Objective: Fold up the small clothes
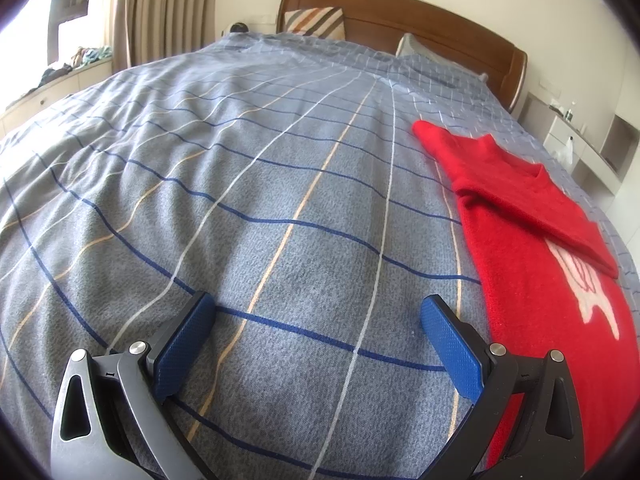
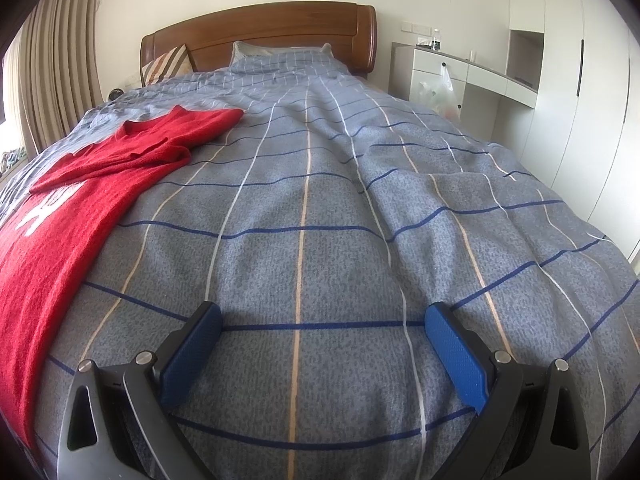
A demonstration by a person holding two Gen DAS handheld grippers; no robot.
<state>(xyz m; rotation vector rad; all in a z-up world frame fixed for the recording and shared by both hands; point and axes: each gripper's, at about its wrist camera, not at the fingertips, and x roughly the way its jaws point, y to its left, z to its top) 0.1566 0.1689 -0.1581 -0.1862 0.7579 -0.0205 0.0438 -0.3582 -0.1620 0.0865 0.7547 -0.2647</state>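
Big bed w/ grey-blue checked duvet [image 1: 248, 184] fills both views, wooden headboard [image 2: 256, 36] at far end, striped pillow [image 1: 316, 20] leaning on it, beige curtains [image 1: 160, 12] on window side, white cabinets/desk unit [image 2: 520, 80] on the other side w/ a plastic bag [image 2: 440, 92] hanging at the desk. Red sweater [image 1: 532, 240] lies flat on duvet, neck toward headboard, one sleeve folded across the chest, other sleeve stretched out toward the pillows. In left wrist view it's to the right of the left gripper [image 1: 316, 320], hem edge running just beside/behind the right finger; not clear if touching. In right wrist view the sweater sits left of the right gripper [image 2: 322, 326], apart from the left finger. Both grippers spread wide, blue pads [image 2: 192, 356] empty, nothing btwn them but duvet. White graphic [image 1: 584, 288] on sweater front, partly covered by the folded sleeve; looks like lettering in right view but can't read it. No brand tags legible.
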